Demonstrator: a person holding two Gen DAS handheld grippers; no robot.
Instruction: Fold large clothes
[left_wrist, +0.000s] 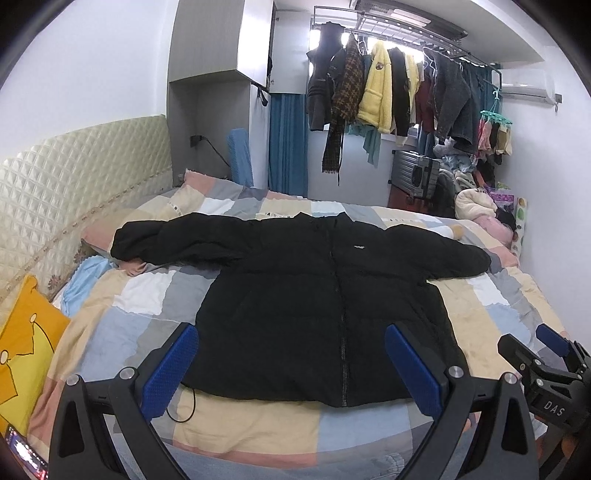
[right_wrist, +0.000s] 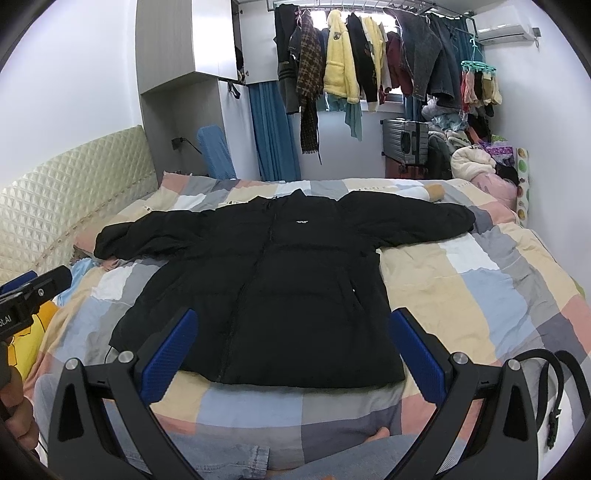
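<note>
The left gripper (left_wrist: 291, 363) is sitting with its jaws spread wide, its blue pads (left_wrist: 168, 373) facing each other across an empty gap; nothing is lying between the fingers; the right gripper (right_wrist: 295, 354) is holding the same wide spread, its blue pads (right_wrist: 419, 360) gripping nothing; each gripper is showing at the outer edge of the other's view, the two hovering side by side and apart.
</note>
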